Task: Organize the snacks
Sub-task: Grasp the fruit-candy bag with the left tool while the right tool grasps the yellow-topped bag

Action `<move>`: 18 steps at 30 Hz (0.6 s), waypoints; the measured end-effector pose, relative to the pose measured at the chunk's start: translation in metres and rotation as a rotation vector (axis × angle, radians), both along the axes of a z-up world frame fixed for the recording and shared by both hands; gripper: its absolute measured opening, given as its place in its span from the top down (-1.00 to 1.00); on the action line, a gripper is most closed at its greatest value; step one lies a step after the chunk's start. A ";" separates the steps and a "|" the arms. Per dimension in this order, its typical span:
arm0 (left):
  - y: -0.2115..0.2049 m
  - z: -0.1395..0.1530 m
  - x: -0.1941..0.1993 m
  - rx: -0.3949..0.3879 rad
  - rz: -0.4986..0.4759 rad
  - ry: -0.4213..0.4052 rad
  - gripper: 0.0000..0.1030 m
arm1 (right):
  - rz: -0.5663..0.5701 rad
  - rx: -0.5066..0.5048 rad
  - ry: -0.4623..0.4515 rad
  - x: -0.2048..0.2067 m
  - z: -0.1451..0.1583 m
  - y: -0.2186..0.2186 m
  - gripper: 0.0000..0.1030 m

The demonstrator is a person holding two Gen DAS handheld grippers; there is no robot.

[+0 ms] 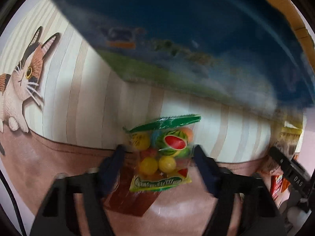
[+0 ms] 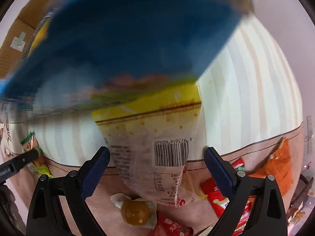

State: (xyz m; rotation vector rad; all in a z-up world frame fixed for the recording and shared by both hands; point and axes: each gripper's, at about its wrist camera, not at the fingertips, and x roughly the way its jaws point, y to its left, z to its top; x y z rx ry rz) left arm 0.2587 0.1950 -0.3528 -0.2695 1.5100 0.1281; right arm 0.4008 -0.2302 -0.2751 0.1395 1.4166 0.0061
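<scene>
My left gripper [image 1: 159,153] is open, its jaws on either side of a small clear candy bag [image 1: 163,153] with a green top and a watermelon picture, lying on the cat-print tablecloth [image 1: 78,98]. A dark red packet [image 1: 130,196] lies under it. My right gripper [image 2: 157,157] is open, its jaws on either side of a yellow and white snack bag [image 2: 157,137] with a barcode. A large blue box [image 1: 187,39] stands just behind; it also shows in the right wrist view [image 2: 128,39]. The candy bag and the left gripper's finger also show at the far left of the right wrist view [image 2: 37,165].
A wrapped amber candy [image 2: 134,212], red packets [image 2: 222,196] and an orange packet [image 2: 279,169] lie near the right gripper. A cardboard box [image 2: 13,45] stands behind the blue box. The right gripper's finger [image 1: 289,171] shows at the right in the left wrist view.
</scene>
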 end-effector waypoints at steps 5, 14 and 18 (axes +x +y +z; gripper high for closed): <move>-0.004 0.003 -0.007 0.011 0.006 -0.009 0.00 | -0.009 0.019 0.017 -0.012 -0.004 -0.011 -0.10; -0.025 0.032 -0.043 -0.001 -0.047 -0.022 0.09 | 0.044 0.121 0.009 -0.047 0.027 -0.005 0.02; -0.045 0.047 -0.067 -0.027 -0.114 -0.024 0.18 | 0.117 0.174 0.070 -0.078 0.033 0.006 0.02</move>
